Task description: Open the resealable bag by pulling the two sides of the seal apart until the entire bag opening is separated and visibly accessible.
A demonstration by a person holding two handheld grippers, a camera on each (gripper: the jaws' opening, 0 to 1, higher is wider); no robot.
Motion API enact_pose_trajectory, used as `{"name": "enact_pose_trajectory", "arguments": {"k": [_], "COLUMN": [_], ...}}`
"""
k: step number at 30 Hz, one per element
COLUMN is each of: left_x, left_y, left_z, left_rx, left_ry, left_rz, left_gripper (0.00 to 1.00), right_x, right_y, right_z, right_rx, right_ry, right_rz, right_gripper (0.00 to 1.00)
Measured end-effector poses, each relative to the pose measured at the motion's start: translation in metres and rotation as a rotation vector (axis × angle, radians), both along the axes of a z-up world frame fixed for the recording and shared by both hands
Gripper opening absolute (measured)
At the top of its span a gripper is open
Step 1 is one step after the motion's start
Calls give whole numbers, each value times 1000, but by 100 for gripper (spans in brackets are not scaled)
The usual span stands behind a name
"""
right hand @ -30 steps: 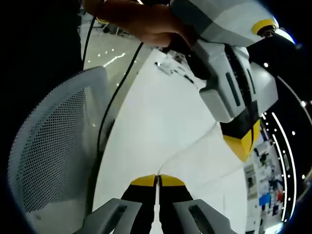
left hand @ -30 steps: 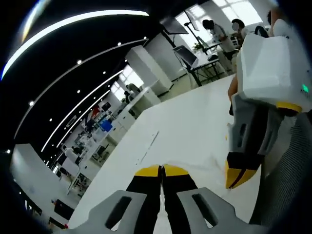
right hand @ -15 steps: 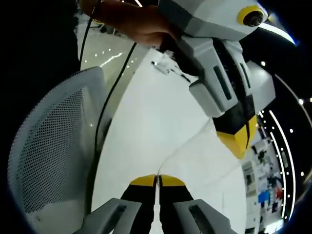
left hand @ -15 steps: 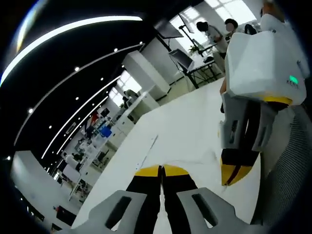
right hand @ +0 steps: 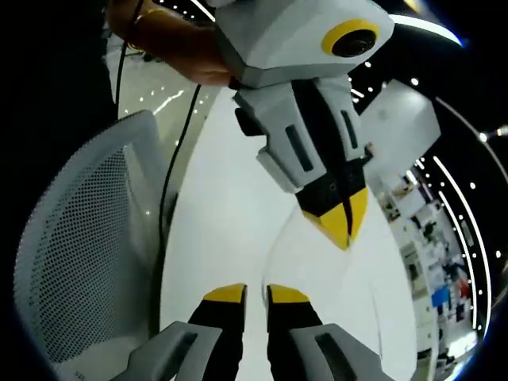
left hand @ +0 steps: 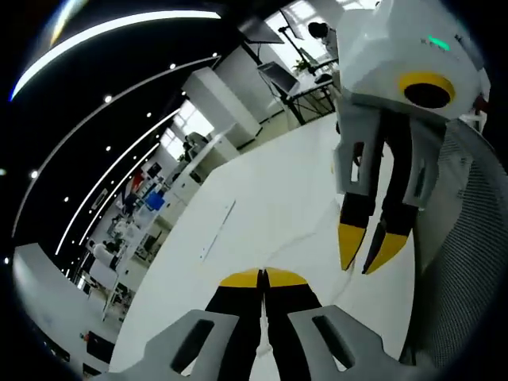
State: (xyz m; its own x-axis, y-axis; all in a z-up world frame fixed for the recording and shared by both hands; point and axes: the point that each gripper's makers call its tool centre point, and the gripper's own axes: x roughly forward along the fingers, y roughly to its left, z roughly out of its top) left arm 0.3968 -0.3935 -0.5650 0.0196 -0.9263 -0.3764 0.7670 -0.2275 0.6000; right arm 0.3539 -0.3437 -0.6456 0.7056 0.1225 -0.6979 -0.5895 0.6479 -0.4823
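- Left gripper (left hand: 263, 277): my jaws are pressed together, yellow tips meeting; in the right gripper view they seem to pinch a lip of the bag (right hand: 279, 242), though the film is too clear to be sure
- Bag: it sits on the white table (left hand: 262, 182) between my two grippers, near the edge by the chair (right hand: 71, 238); I see only a faint curved edge and a few creases
- Progress: I judge the seal at best partly parted; no gaping mouth shows, so most of the pulling is left
- Right gripper (right hand: 255, 294): jaws a narrow gap apart, nothing between them; I need a fresh hold on the other lip
- Materials: thin, glossy, limp film, likely slippery; smooth matt tabletop; chair back of pale open mesh; gripper shells hard grey plastic with wedge-shaped yellow tips
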Motion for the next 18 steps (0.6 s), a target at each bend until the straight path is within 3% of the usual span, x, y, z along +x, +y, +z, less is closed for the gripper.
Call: {"name": "enact_pose_trajectory", "arguments": {"k": [7,18], "left_x": [0,-5], "left_y": [4,15], "left_z": [-40,-78], "left_rx": [90,178], "left_ry": [11,55], "left_rz": [-9,-16], "left_gripper": [0,0], "right_x": [-6,-8], "right_y": [-3,-5], "right_z": [-8,-5], "right_rx": [32,121], "right_ry": [18,-1], "right_rz": [-45,-113], "right_gripper": [5,6]}}
